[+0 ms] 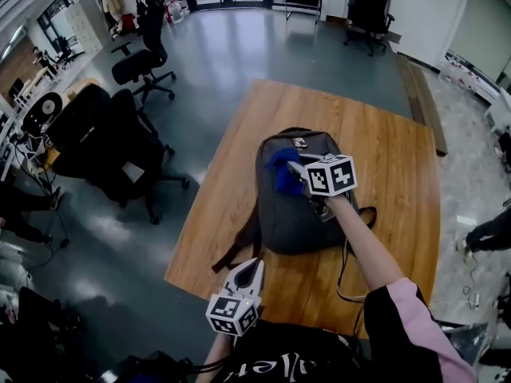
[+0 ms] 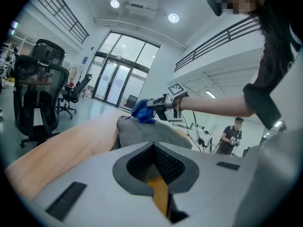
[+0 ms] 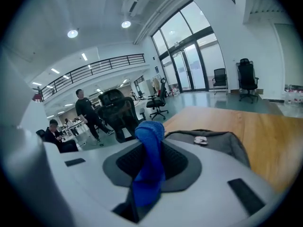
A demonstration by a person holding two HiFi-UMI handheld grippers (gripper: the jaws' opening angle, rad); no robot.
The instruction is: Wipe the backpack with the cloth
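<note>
A grey backpack lies flat in the middle of the wooden table. My right gripper is shut on a blue cloth, which rests on the upper left of the backpack. In the right gripper view the cloth hangs bunched between the jaws, with the backpack just beyond. My left gripper hovers at the table's near edge, short of the backpack, shut with nothing in it. From the left gripper view I see the backpack and the cloth ahead.
Black office chairs stand on the floor left of the table, another farther back. A backpack strap trails toward the near left edge. A thin cable loops by the right arm. A person is at the right.
</note>
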